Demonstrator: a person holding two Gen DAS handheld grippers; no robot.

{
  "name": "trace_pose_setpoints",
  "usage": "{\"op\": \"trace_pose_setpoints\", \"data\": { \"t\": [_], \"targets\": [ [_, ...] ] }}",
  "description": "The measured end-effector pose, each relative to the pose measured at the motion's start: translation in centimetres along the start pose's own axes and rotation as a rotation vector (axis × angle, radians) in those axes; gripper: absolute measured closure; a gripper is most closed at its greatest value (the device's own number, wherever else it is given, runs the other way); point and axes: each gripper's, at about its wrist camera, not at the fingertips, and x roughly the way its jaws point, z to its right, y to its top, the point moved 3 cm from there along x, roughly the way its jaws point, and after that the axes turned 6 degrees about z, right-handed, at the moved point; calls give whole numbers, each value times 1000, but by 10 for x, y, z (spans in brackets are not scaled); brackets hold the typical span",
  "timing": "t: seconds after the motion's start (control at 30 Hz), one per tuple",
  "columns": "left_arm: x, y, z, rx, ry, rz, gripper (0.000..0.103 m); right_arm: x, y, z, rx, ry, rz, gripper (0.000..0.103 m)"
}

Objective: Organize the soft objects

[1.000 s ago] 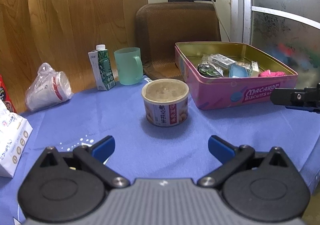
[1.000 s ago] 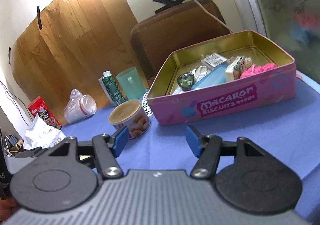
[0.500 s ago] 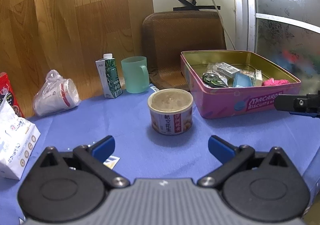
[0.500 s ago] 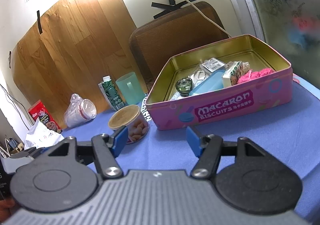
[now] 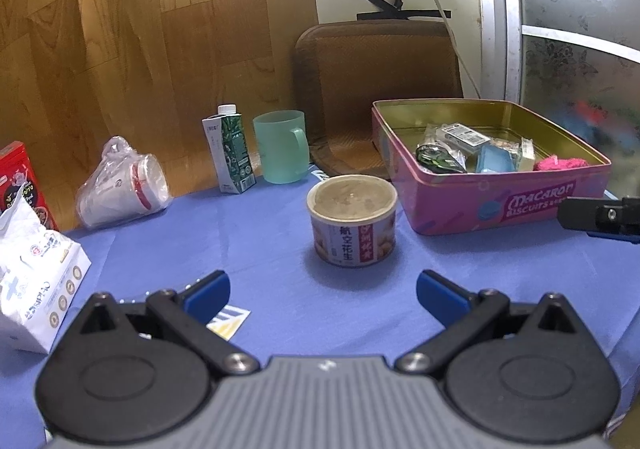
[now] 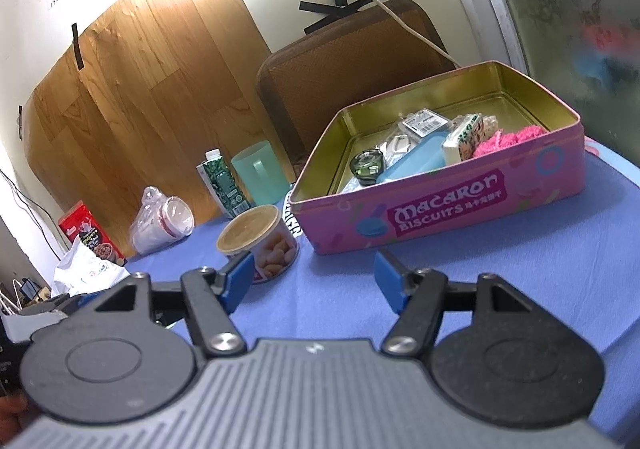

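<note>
A pink Macaron biscuit tin (image 5: 496, 205) (image 6: 448, 205) stands open on the blue tablecloth. Inside lie a pink knitted item (image 5: 560, 163) (image 6: 508, 139), a blue pouch (image 5: 494, 161) (image 6: 412, 159), a dark round tape (image 5: 434, 161) (image 6: 366, 165) and small packets. My left gripper (image 5: 322, 291) is open and empty, above the cloth in front of a peanut can (image 5: 352, 219). My right gripper (image 6: 314, 277) is open and empty, in front of the tin; it shows at the left wrist view's right edge (image 5: 600, 215).
A teal cup (image 5: 282, 147) (image 6: 258, 173), a green carton (image 5: 230, 155) (image 6: 222, 183), bagged paper cups (image 5: 124, 189) (image 6: 164, 223), a white bag (image 5: 32, 277) and a red box (image 5: 20, 181) line the left side. The peanut can (image 6: 258, 239) stands left of the tin. A brown cushion (image 5: 380, 89) leans behind.
Both grippers have drawn back and risen a little from the tin and can. Both stay open and empty.
</note>
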Motion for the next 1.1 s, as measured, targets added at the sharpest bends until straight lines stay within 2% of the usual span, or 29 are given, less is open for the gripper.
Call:
{"op": "trace_pose_setpoints", "data": {
  "t": [0.53, 1.1],
  "targets": [
    [17, -22, -8, -7, 6, -118, 0, 6, -6, 5, 11, 6, -34, 34],
    [23, -29, -5, 6, 1, -157, 0, 7, -8, 9, 25, 5, -44, 34]
  ]
}}
